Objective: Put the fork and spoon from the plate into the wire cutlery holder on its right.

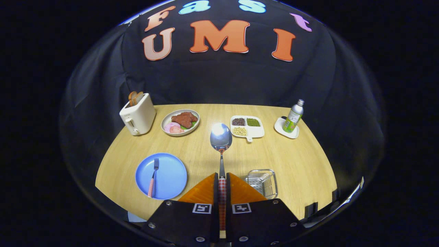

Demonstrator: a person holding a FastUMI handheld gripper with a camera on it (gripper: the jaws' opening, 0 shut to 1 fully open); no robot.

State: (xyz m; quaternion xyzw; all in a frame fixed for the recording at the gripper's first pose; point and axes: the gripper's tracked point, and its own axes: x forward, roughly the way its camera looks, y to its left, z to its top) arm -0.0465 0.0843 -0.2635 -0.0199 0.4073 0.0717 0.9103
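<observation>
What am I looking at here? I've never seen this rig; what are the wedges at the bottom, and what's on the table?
The camera rides on a hand-held gripper and looks forward along its two fingers, the wedges you see. They are shut on the handle of a spoon, whose bowl sticks out ahead. On the wooden table: a blue plate with the fork beside the fingers, and the wire cutlery holder on their other side. Beyond stand a toaster, a food plate, a divided dish and a bottle.
</observation>
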